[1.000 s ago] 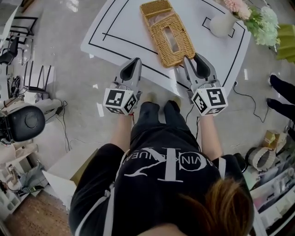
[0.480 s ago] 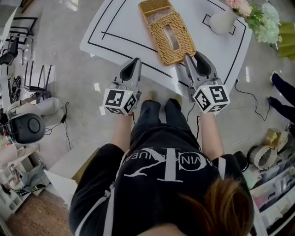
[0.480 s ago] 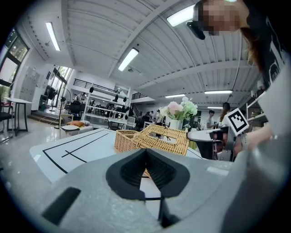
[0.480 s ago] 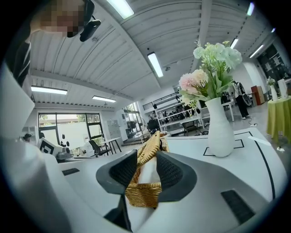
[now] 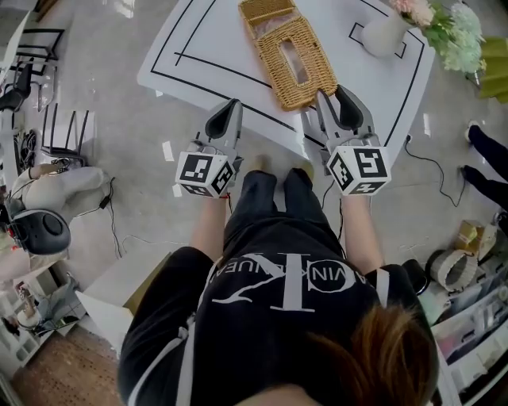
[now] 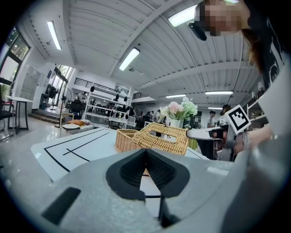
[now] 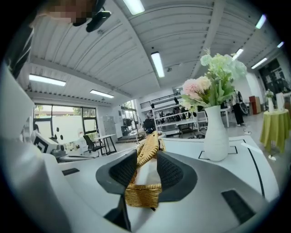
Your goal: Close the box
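A woven wicker box lies on the white table [image 5: 198,40]. Its open base [image 5: 266,12] is at the far end, and its slotted lid [image 5: 298,59] rests tilted over it. My right gripper [image 5: 330,97] is at the lid's near right corner. In the right gripper view the lid [image 7: 143,195] runs between the pads of the right gripper [image 7: 146,161], which is shut on it. My left gripper [image 5: 232,105] hovers at the table's near edge, to the left of the box. The left gripper [image 6: 146,152] has its pads together and holds nothing. The lid [image 6: 166,139] is ahead of it.
A white vase [image 5: 381,36] of pink and green flowers [image 5: 452,40] stands at the table's far right, inside a black outline. Black lines mark the tabletop. Cables, shelves and a black round device [image 5: 40,230] crowd the floor on the left, and boxes and tape rolls on the right.
Both grippers keep their places. The black round device at the left has drifted toward the lower edge of the head view.
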The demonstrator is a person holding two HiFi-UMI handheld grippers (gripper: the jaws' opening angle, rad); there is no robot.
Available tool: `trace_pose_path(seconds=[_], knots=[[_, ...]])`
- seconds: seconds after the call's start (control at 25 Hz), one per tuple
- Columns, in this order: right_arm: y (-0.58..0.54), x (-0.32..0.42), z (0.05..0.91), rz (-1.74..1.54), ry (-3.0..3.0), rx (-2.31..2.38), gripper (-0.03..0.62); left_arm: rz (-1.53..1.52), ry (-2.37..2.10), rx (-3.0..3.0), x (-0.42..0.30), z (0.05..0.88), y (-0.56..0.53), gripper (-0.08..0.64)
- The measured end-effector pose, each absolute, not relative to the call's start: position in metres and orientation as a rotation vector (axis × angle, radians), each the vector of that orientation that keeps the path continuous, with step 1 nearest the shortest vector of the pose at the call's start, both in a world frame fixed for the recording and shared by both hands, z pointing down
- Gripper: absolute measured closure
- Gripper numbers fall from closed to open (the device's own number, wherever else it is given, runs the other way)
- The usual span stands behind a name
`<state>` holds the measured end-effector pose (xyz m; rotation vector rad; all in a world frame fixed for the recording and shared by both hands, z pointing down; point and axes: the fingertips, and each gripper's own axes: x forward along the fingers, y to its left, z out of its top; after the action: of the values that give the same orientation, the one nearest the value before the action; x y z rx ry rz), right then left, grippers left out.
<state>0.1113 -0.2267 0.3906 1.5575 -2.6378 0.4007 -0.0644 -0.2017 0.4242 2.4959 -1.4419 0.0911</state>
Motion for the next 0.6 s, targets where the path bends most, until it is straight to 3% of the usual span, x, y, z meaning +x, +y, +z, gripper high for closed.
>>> trace_pose_path(seconds=[0.2,0.6], knots=[[-0.227,0.119,0.404,0.577,-2.629,1.613,0.454,0.092,-1.442,2.489,-0.067,0.426,-0.203,0.552],[-0.224,0.132,0.421,0.564,-2.555,1.652,0.446,0.110,-1.402,2.496,-0.059,0.432,-0.202,0.552]])
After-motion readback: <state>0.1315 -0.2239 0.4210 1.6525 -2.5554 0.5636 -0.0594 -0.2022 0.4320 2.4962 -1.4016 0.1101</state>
